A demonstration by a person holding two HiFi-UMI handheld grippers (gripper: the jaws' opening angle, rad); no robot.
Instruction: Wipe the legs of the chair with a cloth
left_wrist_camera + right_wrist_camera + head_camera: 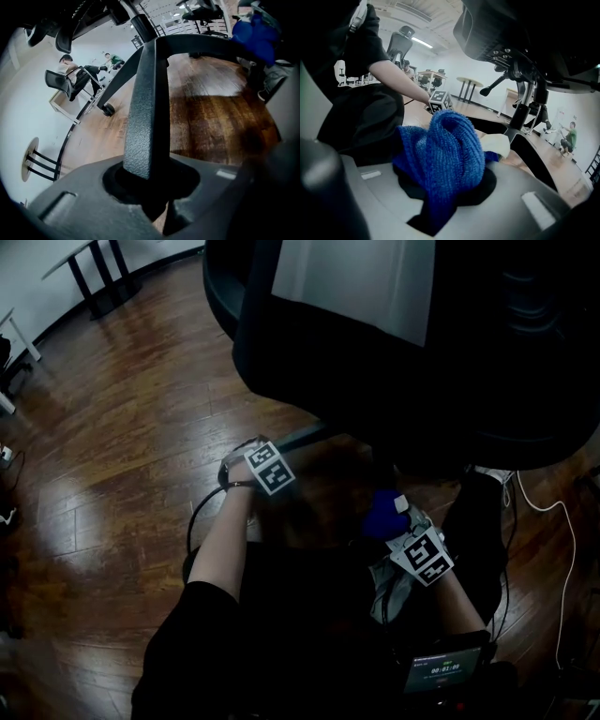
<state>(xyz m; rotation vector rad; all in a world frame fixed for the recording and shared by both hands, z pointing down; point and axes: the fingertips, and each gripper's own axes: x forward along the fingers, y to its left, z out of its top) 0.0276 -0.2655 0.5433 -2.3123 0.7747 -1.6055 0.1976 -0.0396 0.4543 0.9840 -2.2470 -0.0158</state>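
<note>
The chair leg (145, 108) is clamped in the left gripper (151, 187). The jaws are closed tight on the narrow edge of the textured black spoke, which runs up and away toward the hub under the seat (403, 362). A second spoke is seen branching off to a caster (108, 110) on the wood floor (220, 117).

The cloth (445, 150), blue and bunched, with a pale tag (499, 144) at its side, is pinched in the shut jaws of the right gripper (445, 201). It is held low beside the chair's base, near the column (520, 117).

The base appears to be steadied so that a wipe can be started. The next move calls for the cloth to be pressed flat on a spoke and drawn along it while the clamp is kept firm, since the casters could roll.

Whether the cloth touches any leg cannot be told. In the head view the base is largely covered by the seat and lost in darkness, and neither pair of jaws is shown there. The remaining legs are cut off.
</note>
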